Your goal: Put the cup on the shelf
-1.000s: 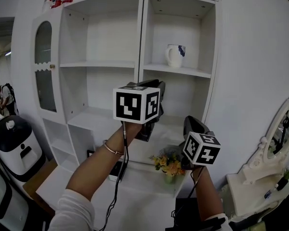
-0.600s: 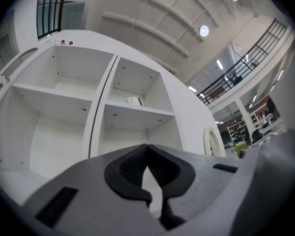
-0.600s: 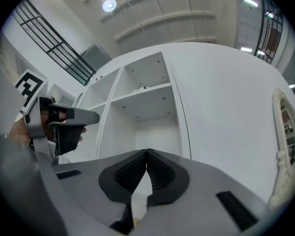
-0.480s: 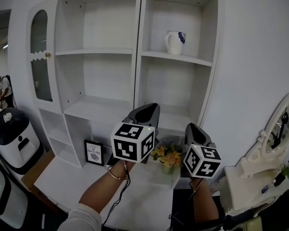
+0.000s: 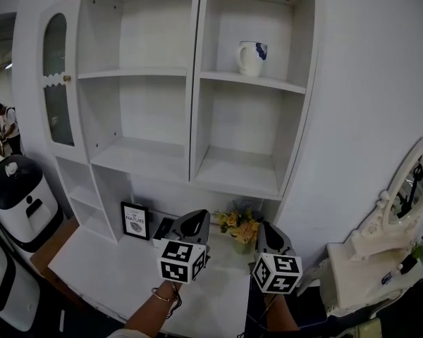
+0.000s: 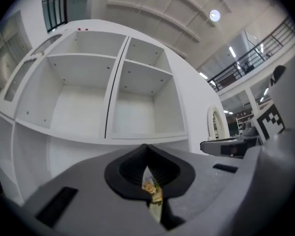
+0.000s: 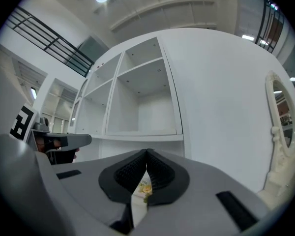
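Note:
A white cup with a blue pattern (image 5: pixel 251 57) stands upright on the upper right shelf of the white cabinet (image 5: pixel 244 83), with nothing near it. Both grippers hang far below it, over the white desk. My left gripper (image 5: pixel 195 219) is shut and empty, its marker cube (image 5: pixel 182 261) toward me. My right gripper (image 5: pixel 266 229) is beside it, also shut and empty. In the left gripper view the left gripper (image 6: pixel 146 149) has its tips together, pointing at the empty lower shelves. The right gripper view shows the right gripper (image 7: pixel 147 154) the same way.
A small vase of yellow flowers (image 5: pixel 238 222) stands on the desk (image 5: pixel 106 263) just beyond the grippers, and a framed picture (image 5: pixel 134 220) leans at the back left. A white ornate mirror (image 5: pixel 409 196) is at the right, a white appliance (image 5: pixel 17 199) at the left.
Both grippers have dropped from shelf height down to just above the desk, the left one most. The cup has stayed in place on the upper right shelf.

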`<action>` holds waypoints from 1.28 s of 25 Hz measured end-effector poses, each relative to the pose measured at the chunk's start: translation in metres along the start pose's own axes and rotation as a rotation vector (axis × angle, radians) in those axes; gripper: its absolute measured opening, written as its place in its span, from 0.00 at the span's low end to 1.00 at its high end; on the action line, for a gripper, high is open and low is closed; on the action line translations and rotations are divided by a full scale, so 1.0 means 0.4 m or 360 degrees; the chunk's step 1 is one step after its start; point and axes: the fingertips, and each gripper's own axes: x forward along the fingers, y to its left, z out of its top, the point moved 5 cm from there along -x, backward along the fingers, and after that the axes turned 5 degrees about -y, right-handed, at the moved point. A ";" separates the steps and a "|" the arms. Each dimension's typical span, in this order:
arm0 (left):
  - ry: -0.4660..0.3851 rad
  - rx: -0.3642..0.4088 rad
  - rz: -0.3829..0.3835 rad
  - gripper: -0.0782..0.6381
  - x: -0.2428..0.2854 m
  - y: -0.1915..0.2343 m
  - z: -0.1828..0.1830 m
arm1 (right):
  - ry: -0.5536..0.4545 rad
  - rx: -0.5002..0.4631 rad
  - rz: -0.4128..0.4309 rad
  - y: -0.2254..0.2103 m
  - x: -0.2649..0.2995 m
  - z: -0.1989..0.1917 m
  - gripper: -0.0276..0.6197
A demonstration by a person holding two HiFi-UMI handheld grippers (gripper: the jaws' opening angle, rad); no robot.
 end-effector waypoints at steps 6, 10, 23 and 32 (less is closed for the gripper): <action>0.0027 0.0052 -0.0033 0.12 -0.040 -0.019 -0.059 | 0.0059 0.0032 -0.0029 0.009 -0.049 -0.092 0.08; 0.0043 -0.0003 -0.0083 0.12 -0.038 -0.019 -0.079 | 0.0081 0.0027 -0.0093 0.000 -0.063 -0.097 0.08; 0.0015 -0.0045 -0.0148 0.12 -0.052 0.003 -0.064 | 0.0073 0.0075 -0.0130 0.079 -0.062 -0.085 0.08; 0.0060 -0.0072 -0.0183 0.12 -0.070 0.000 -0.085 | 0.0069 0.0094 -0.0157 0.078 -0.081 -0.075 0.08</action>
